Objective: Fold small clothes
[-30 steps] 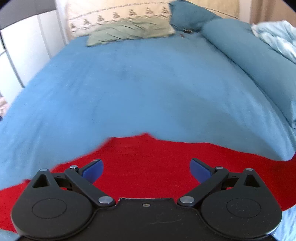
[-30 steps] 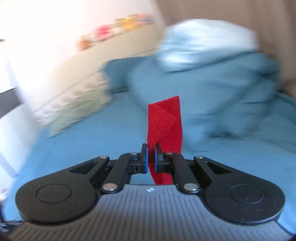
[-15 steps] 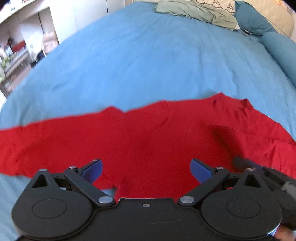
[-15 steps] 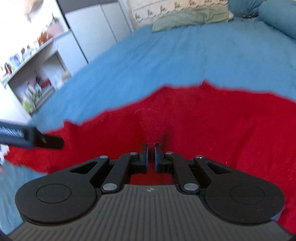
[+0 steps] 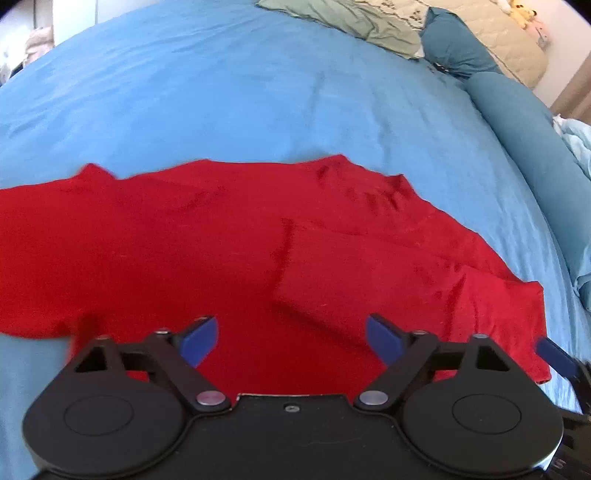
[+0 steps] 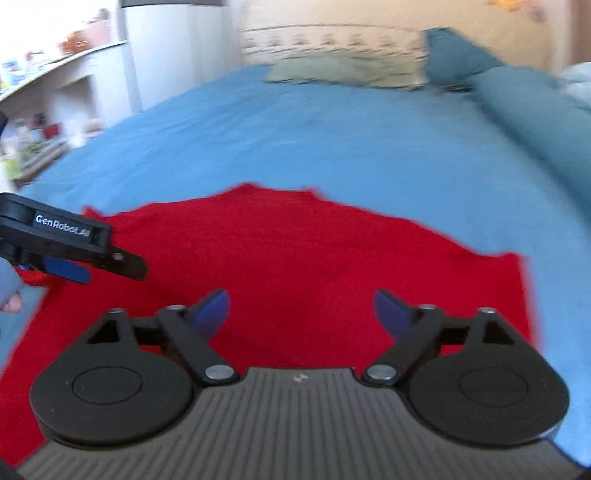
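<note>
A red garment point(image 5: 229, 240) lies spread flat on the blue bedsheet point(image 5: 258, 92), with one part folded over on its right side point(image 5: 351, 266). My left gripper point(image 5: 291, 341) is open and empty, just above the garment's near edge. My right gripper point(image 6: 301, 314) is open and empty above the same red garment point(image 6: 288, 258). The left gripper also shows at the left of the right wrist view point(image 6: 70, 247), and a blue pad of the right gripper shows at the right edge of the left wrist view point(image 5: 556, 356).
Pillows point(image 5: 351, 22) and a teal bolster point(image 5: 517, 122) lie at the far end and right side of the bed. A white cupboard and shelves with small items point(image 6: 48, 92) stand to the left of the bed. The blue bedsheet point(image 6: 314, 136) stretches beyond the garment.
My right gripper was shut on a lifted fold of the red garment; it brought it down and opened, leaving the fold lying flat. The left gripper stayed open.
</note>
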Tool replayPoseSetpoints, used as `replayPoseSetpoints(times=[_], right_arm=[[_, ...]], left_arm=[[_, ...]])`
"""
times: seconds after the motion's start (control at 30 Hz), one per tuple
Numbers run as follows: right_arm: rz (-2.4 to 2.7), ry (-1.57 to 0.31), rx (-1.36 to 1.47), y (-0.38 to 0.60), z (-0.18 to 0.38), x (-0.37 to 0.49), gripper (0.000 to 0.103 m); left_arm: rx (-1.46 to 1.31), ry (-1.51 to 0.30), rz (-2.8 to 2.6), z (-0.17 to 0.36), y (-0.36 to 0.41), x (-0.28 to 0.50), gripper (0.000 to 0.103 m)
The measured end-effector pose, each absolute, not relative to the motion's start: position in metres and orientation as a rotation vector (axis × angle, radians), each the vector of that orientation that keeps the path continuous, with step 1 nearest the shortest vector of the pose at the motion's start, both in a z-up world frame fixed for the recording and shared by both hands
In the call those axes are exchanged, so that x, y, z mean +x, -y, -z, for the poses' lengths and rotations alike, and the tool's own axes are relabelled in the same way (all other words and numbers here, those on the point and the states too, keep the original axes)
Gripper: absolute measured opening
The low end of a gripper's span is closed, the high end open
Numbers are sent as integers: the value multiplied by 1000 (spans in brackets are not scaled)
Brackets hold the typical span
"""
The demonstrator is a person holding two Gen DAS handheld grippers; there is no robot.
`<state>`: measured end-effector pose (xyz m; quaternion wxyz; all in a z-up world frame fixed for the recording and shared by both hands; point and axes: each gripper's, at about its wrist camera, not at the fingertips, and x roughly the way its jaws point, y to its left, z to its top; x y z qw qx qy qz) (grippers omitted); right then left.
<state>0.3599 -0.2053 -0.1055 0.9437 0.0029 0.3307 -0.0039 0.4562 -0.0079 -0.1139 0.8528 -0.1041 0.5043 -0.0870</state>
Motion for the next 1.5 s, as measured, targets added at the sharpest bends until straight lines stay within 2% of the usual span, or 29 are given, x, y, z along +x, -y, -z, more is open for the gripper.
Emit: replayPoseSetpoints(times=[0.07,0.13,0.23,0.33,0.4,0.47,0.63,0.8,1.03,1.23,1.3,1.37,1.4,1.47,1.5], right_arm=[[73,-688,25,230,110,345,103],[132,-705,35,247,118,334,103],[233,-723,53,268,130,318,103],[301,-746,86,282,143,307,103],[346,-757,91,287,150,300,103],[401,-761,80,290,156,299,103],[445,-766,40,294,164,317,103],[417,-763,5,297,166,342,103],[459,-787,-13,324,165,353,103],[417,-802,104,355,169,335,103],[403,-811,66,352,167,335,103],[384,-825,31,353,163,338,103],[369,-845,13,351,161,340,103],[331,-872,-26,344,149,340,103],[290,-873,-39,338,140,338,103]], left_arm=[[-201,-1058,179,121,20,458,77],[-183,-1070,175,132,31,462,72],[-148,-1056,160,140,43,465,70],[-101,-1025,147,142,54,466,59],[-94,-1003,137,142,58,469,39],[-97,-988,130,140,60,475,4],[-130,-810,107,98,48,479,4],[-120,-690,-46,68,2,470,4],[-137,-776,-117,115,-31,460,4],[-139,-852,-137,145,-38,443,6],[-122,-864,-140,146,-40,435,11],[-93,-882,-145,141,-41,429,23],[-79,-890,-149,138,-42,426,30],[-25,-891,-180,125,-42,420,54],[1,-876,-181,117,-41,416,58]])
